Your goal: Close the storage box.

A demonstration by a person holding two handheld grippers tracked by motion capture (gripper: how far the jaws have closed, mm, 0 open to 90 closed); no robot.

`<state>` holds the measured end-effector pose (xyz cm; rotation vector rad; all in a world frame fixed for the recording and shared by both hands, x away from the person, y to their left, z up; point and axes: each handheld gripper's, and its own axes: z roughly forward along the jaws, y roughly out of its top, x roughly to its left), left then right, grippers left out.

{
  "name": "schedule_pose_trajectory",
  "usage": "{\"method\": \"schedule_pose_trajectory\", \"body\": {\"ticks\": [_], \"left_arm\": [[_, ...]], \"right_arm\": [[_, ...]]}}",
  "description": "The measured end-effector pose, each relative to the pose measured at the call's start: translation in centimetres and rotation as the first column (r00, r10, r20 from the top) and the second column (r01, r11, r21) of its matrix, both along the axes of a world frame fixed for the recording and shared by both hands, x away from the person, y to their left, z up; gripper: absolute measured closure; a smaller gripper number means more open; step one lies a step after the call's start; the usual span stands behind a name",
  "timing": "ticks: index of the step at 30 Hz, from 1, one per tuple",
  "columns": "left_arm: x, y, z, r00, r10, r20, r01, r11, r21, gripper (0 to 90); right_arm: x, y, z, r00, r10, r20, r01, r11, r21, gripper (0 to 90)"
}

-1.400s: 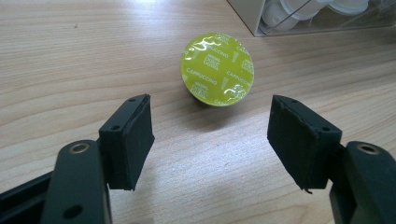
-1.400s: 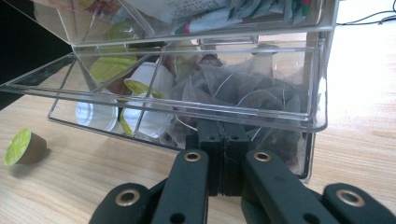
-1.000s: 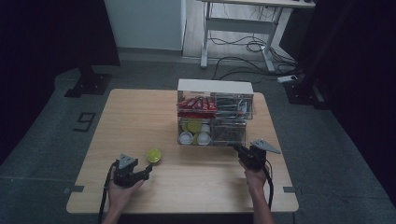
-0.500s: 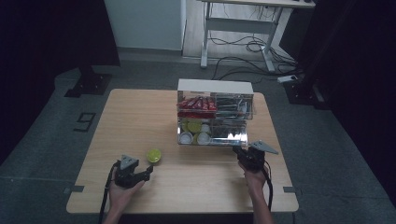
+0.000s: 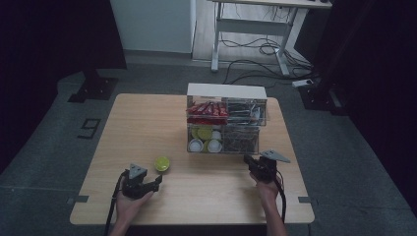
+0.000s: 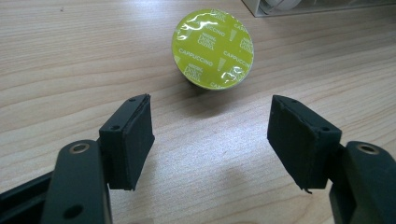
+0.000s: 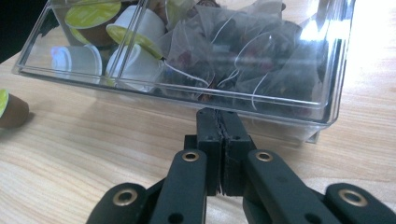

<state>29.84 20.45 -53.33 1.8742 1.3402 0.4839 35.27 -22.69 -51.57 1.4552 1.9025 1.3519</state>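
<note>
Left gripper view: a green cappuccino capsule (image 6: 213, 48) sits foil-up on the table (image 6: 70, 56), just beyond the spread left hand-held gripper (image 6: 210, 135).
Light, rigid cup with thin foil that likely dents; best pinched across its sides. Right hand-held gripper (image 7: 220, 122), pressed together, noses against the clear organizer drawer (image 7: 299, 122).

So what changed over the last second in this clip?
The right gripper, shut on nothing, drew slightly back from the clear plastic drawer organiser toward the person. The open left gripper and the round lime-green foil-lidded capsule stayed put, nothing grasped.
</note>
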Motion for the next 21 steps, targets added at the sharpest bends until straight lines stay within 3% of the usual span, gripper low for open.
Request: {"method": "schedule_pose_trajectory", "body": {"ticks": [9,17,21], "left_arm": [[0.0,-0.1,-0.1,1.0,-0.001,-0.003,0.001,1.0,0.0,31.3],[-0.1,0.1,0.0,1.0,0.003,-0.001,-0.003,1.0,-0.001,31.3],[-0.1,0.1,-0.1,1.0,0.002,-0.006,-0.002,1.0,-0.006,31.4]], "right_arm": [[-0.2,0.7,-0.3,0.9993,0.034,-0.015,-0.034,0.9994,0.001,80.5],[-0.7,1.0,0.1,0.9985,0.052,0.018,-0.051,0.9986,-0.013,60.9],[-1.2,0.8,0.4,0.997,0.058,0.051,-0.057,0.9983,-0.012,57.4]]}}
